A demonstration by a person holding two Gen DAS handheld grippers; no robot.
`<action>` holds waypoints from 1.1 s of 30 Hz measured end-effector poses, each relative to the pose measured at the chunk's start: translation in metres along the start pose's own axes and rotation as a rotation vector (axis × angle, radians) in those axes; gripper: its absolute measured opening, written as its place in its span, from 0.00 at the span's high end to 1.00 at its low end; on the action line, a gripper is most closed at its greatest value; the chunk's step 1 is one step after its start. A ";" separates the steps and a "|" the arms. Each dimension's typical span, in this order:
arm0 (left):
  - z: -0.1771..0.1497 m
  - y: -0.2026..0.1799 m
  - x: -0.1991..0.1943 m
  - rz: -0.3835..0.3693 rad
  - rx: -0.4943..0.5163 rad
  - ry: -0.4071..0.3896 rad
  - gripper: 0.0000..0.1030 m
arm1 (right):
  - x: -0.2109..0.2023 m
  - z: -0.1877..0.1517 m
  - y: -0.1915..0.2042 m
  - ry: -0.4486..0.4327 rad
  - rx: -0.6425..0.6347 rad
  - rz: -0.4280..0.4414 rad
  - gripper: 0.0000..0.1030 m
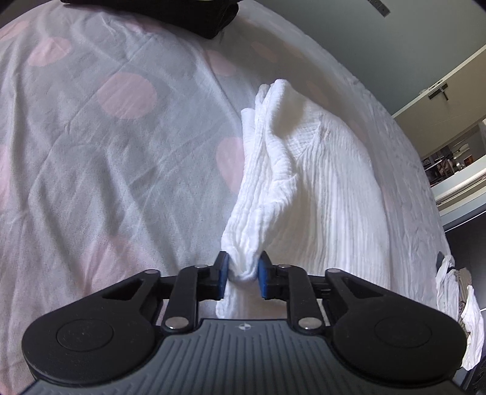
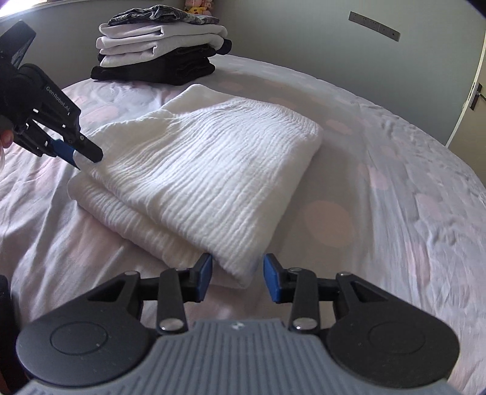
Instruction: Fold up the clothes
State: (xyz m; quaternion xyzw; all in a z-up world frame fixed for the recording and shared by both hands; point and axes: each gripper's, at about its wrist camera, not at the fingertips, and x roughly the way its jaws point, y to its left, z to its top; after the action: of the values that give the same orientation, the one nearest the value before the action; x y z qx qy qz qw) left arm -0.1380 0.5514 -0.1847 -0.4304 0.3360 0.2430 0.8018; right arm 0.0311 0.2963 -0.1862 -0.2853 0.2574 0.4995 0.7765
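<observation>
White ribbed garment (image 2: 209, 182), one, pinched by left gripper (image 1: 243, 272); right gripper (image 2: 237, 281) jaws parted astride its corner; folded stack (image 2: 161, 48), one, right view only.

black clothes (image 1: 182, 15) cropped, perhaps folded

- A folded cloth (image 2: 206, 182) lies on the bed (image 2: 395, 212).
- A stack of clothes (image 2: 158, 51) sits behind it, at the far left.
- The left gripper (image 2: 77, 156) is at the cloth's left corner, the right gripper (image 2: 237, 279) at its near corner.

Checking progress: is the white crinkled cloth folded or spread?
Folded: the white crinkled cloth shows stacked layers along its near edge.
</observation>
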 end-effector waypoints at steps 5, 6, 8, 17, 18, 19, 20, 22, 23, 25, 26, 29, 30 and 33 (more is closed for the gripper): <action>0.002 -0.004 -0.021 -0.150 -0.005 -0.099 0.93 | -0.010 0.003 0.000 -0.052 -0.001 -0.027 0.89; 0.001 -0.004 -0.023 -0.176 -0.003 -0.104 0.93 | -0.015 0.003 -0.004 -0.076 0.024 -0.033 0.89; -0.001 -0.006 -0.025 -0.202 0.002 -0.094 0.94 | -0.023 0.002 -0.014 -0.116 0.095 -0.045 0.90; -0.012 -0.010 0.008 0.011 0.049 0.117 0.94 | -0.010 -0.016 -0.038 0.002 0.322 0.000 0.91; -0.012 -0.012 0.010 0.035 0.061 0.124 0.94 | -0.007 -0.017 -0.040 0.016 0.339 0.010 0.91; -0.012 -0.014 0.013 0.059 0.072 0.132 0.94 | -0.004 -0.018 -0.041 0.029 0.355 0.021 0.91; -0.012 -0.015 0.016 0.078 0.083 0.141 0.94 | -0.001 -0.019 -0.043 0.039 0.370 0.030 0.91; -0.013 -0.019 0.022 0.098 0.096 0.154 0.93 | 0.004 -0.021 -0.043 0.059 0.381 0.041 0.91; -0.013 -0.021 0.023 0.104 0.101 0.158 0.93 | 0.006 -0.023 -0.043 0.069 0.385 0.044 0.91; -0.013 -0.022 0.025 0.114 0.110 0.164 0.90 | 0.010 -0.025 -0.044 0.090 0.394 0.052 0.91; -0.013 -0.021 0.025 0.115 0.113 0.163 0.90 | 0.012 -0.025 -0.045 0.096 0.400 0.055 0.91; -0.012 -0.022 0.025 0.112 0.107 0.163 0.89 | 0.011 -0.027 -0.046 0.102 0.412 0.058 0.89; -0.013 -0.021 0.023 0.111 0.104 0.160 0.88 | 0.010 -0.028 -0.047 0.104 0.418 0.058 0.89; -0.015 -0.020 0.016 0.128 0.105 0.151 0.81 | 0.003 -0.029 -0.052 0.106 0.450 0.053 0.79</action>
State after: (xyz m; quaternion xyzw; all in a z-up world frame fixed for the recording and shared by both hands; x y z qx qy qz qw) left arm -0.1186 0.5297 -0.1924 -0.3824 0.4347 0.2426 0.7784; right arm 0.0767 0.2602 -0.1997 -0.1239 0.4100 0.4343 0.7924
